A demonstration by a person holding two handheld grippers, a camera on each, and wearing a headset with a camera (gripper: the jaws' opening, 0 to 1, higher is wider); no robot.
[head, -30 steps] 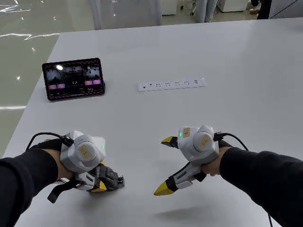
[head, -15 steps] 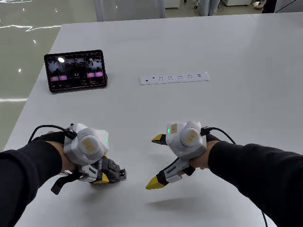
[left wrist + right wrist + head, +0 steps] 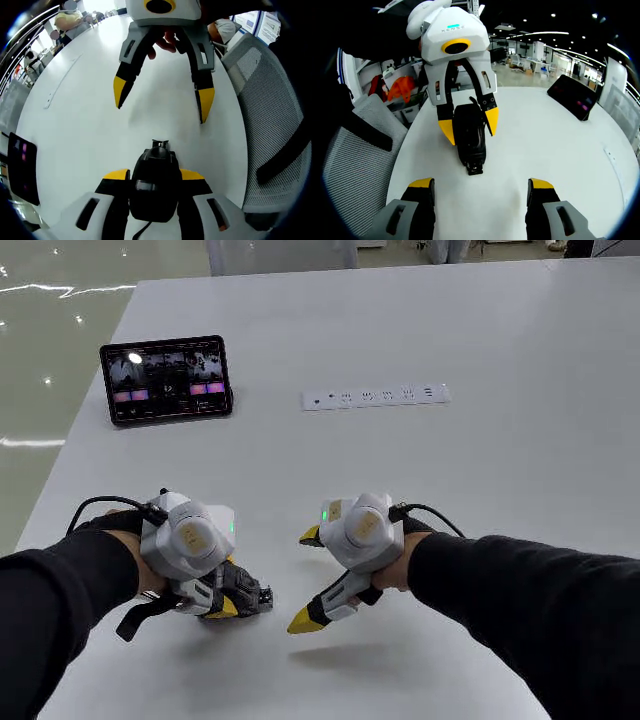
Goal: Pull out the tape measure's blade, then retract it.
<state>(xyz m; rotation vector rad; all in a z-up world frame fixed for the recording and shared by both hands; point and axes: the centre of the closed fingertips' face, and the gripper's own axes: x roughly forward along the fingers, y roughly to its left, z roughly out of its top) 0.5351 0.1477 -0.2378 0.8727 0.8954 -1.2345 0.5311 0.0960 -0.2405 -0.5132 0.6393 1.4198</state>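
A black tape measure (image 3: 244,596) rests low on the white table (image 3: 420,470), with my left gripper (image 3: 226,602) shut on its case. In the left gripper view the tape measure (image 3: 155,182) sits between the yellow-tipped jaws of my left gripper (image 3: 154,175), its blade hook (image 3: 159,144) pointing forward with no blade drawn out. My right gripper (image 3: 302,581) is open, just right of the hook and facing it. In the right gripper view the tape measure (image 3: 470,132) lies ahead of my right gripper (image 3: 481,186), whose jaws stand wide apart and empty.
A tablet (image 3: 167,378) with a lit screen stands at the back left. A white power strip (image 3: 376,397) lies at the centre back. A grey mesh chair (image 3: 270,115) stands off the table's near edge.
My right gripper has moved left, closer to the tape measure's hook end, still open. The left gripper keeps its hold on the case.
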